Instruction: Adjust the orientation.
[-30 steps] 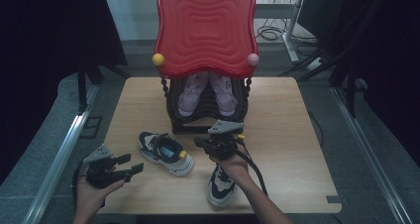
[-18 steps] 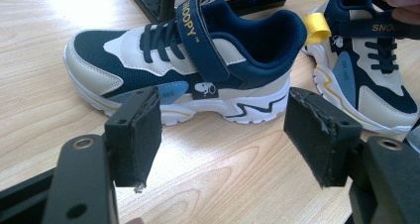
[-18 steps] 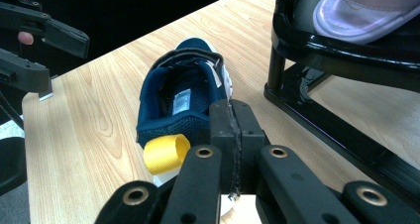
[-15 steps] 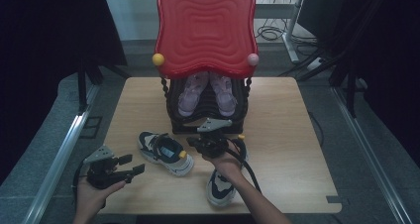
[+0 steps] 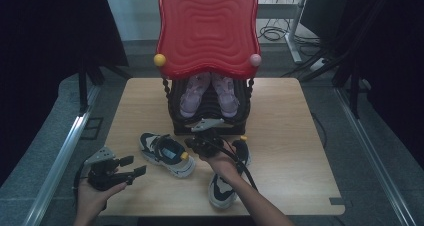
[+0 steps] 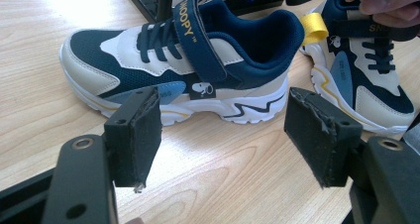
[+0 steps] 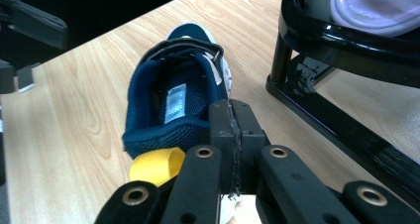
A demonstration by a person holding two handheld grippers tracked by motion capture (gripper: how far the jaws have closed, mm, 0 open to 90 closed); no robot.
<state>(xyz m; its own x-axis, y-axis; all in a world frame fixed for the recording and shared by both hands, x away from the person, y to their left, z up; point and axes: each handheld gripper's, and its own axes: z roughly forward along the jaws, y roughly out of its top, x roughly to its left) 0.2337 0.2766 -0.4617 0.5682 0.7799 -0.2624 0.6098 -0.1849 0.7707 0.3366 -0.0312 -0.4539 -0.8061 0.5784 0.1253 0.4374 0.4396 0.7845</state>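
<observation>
**Left sneaker lies broadside ahead of the spread left fingers; right fingers pressed together at its heel**

Your left gripper [image 5: 131, 167] sits at the near left corner of the counter [image 5: 290, 136], fingers [image 6: 136, 135] spread wide and holding nothing. The left sneaker [image 5: 167, 154] lies just ahead and to its right, on its sole. In the left gripper view that shoe [image 6: 183, 70] presents its flank: toe to the view's left, heel with the yellow pull tab [image 6: 314, 28] to the right. Its long axis therefore runs across the gap between the fingers, not along it.

Your right gripper [image 5: 192, 145] hangs over the heel end of the same shoe. In the right gripper view its fingers [image 7: 233, 130] are pressed flat together with nothing visible between them, the open collar [image 7: 173, 102] directly ahead, the tab [image 7: 156, 165] just to their left.

The second sneaker [image 5: 225, 183] lies under your right forearm, toe toward you. The black rack [image 5: 210, 121] holding the pink shoes [image 5: 209, 92] stands just behind.

Judgement: the right gripper is nearer the heel but would have to open first. The left is ready but faces the shoe's length; expect to turn it or come at the collar.
</observation>
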